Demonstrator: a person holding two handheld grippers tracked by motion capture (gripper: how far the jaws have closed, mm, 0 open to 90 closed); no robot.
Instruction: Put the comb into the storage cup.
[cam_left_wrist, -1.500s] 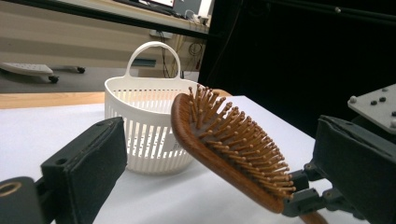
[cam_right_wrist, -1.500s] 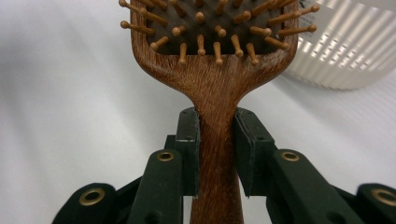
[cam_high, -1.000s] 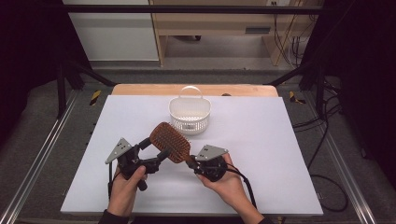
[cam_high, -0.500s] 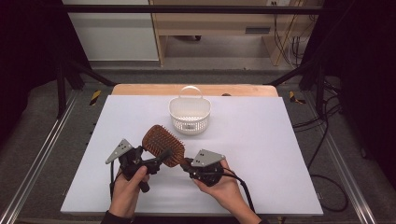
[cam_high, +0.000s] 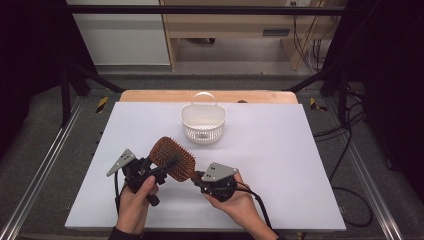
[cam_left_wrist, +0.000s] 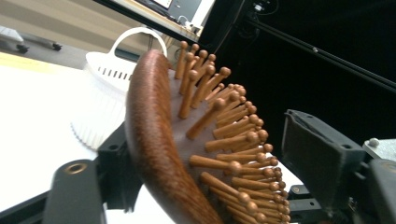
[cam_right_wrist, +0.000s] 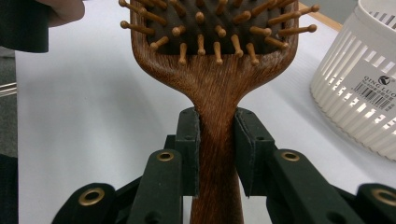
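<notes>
1. Wooden hairbrush sits up off the white counter, near the front edge and left of centre, held between the two grippers.
2. Right gripper is clamped on the brush handle; in its own view both pads press the brown wood, and the handle's lower end runs out of the bottom of the picture.
3. Left gripper has just been closing, with the brush head between its jaws. In the left gripper view the wooden back lies against the left jaw, while the right jaw stands beyond the bristle tips, with a gap to them, so no firm clamp is seen there.
4. From above, the left gripper's jaws cross in front of the bristles and cover part of the head.
5. White slotted basket stands farther back at the counter's middle; the brush head blocks much of it in the left gripper view, and the right gripper view cuts it off at the right edge.
6. Both hands wrap the gripper bodies, hiding their grips.
</notes>
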